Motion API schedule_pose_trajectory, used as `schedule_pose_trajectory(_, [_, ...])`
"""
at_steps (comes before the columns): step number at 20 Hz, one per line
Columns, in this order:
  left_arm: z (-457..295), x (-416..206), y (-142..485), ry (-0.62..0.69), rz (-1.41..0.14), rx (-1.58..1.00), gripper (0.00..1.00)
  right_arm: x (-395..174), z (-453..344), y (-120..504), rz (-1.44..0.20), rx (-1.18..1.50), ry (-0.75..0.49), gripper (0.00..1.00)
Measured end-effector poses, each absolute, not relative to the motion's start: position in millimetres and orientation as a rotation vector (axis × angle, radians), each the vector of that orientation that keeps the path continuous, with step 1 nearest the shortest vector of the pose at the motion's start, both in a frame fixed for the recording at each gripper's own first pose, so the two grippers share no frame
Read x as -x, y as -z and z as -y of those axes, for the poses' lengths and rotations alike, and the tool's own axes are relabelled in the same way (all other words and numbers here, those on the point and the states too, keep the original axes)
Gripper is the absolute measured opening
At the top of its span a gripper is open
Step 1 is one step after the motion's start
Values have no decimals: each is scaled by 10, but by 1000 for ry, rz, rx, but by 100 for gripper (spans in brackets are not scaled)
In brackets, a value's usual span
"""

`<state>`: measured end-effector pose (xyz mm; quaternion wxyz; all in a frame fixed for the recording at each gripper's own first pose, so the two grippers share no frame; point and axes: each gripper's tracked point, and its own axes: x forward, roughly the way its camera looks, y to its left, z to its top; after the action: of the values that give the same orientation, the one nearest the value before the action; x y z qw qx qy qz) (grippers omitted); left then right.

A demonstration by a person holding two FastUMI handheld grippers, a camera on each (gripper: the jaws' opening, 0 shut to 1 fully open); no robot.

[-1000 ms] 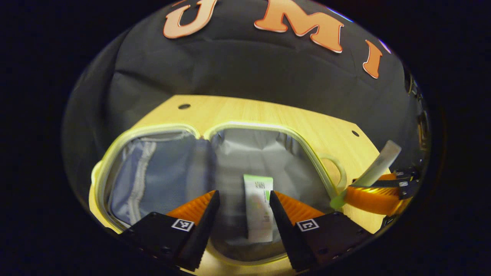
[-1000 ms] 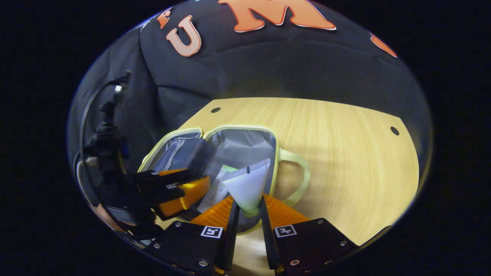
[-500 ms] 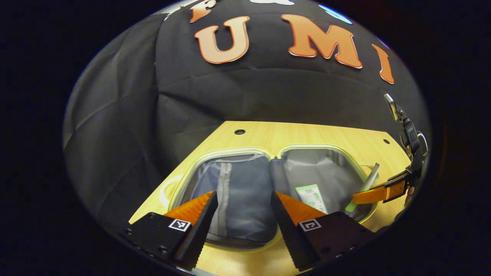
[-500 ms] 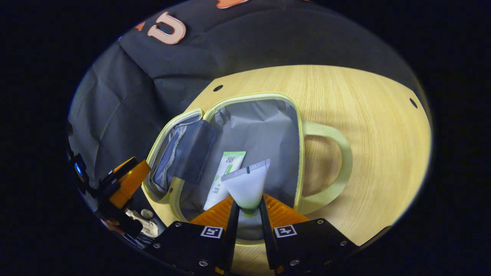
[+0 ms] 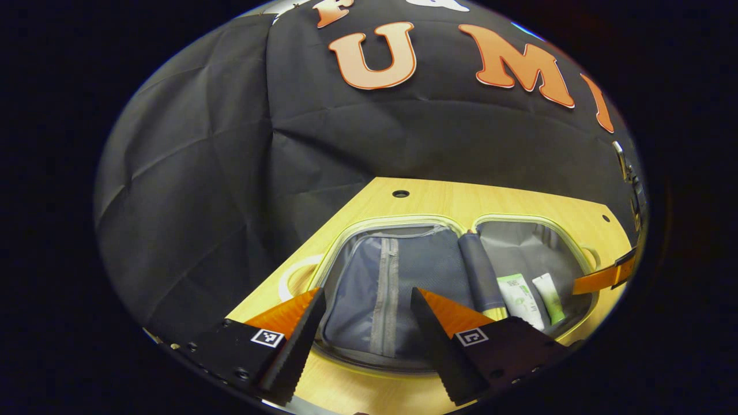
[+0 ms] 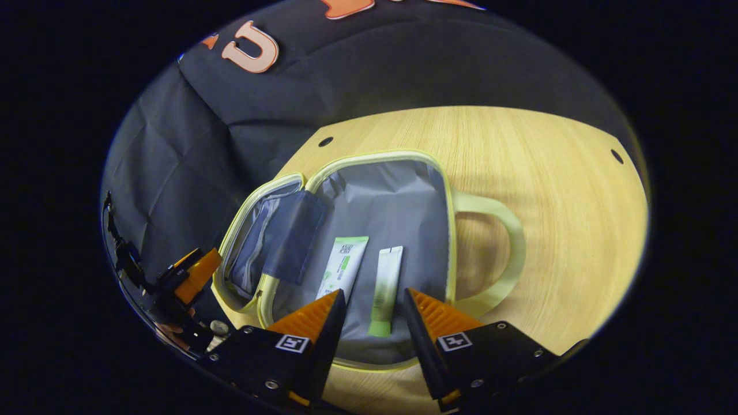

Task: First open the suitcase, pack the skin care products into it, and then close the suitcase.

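The table (image 6: 548, 190) is pale wood with a fine straight grain and a low sheen. The suitcase (image 6: 380, 196) is soft, lined in matt grey cloth that creases, with smooth pale-yellow piping round its rim and a handle (image 6: 507, 253) of like finish. A zip (image 5: 385, 288) runs down its blue-grey fabric panel. Both tubes (image 6: 342, 268) (image 6: 387, 288) look like smooth, faintly glossy plastic.

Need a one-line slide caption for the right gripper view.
Open right tongs above two skincare tubes lying side by side in the open suitcase.

Black gripper bodies, square coded markers, silver screws
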<state>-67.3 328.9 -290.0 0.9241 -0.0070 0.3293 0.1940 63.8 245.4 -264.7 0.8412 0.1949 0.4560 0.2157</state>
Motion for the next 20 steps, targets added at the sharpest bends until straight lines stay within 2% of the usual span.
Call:
schedule_pose_trajectory(1, [-3334,680,2904,-400,-672,14,92,-703,-2342,2593,-923,-379,-426,65])
schedule_pose_trajectory(2, [-3380,681,2923,-401,-670,16,92,-745,-2215,2532,-874,-343,-395,78])
schedule_pose_trajectory(4, [-3445,684,2955,-398,-669,13,92,-767,-1861,2413,-788,-254,-312,86])
schedule_pose_trajectory(10, [-3594,625,2977,-371,-657,-3,92,-502,-768,1905,-620,-62,-90,89])
schedule_pose_trajectory(20, [-3691,610,3049,-361,-687,33,92,-180,322,761,-405,-124,148,90])
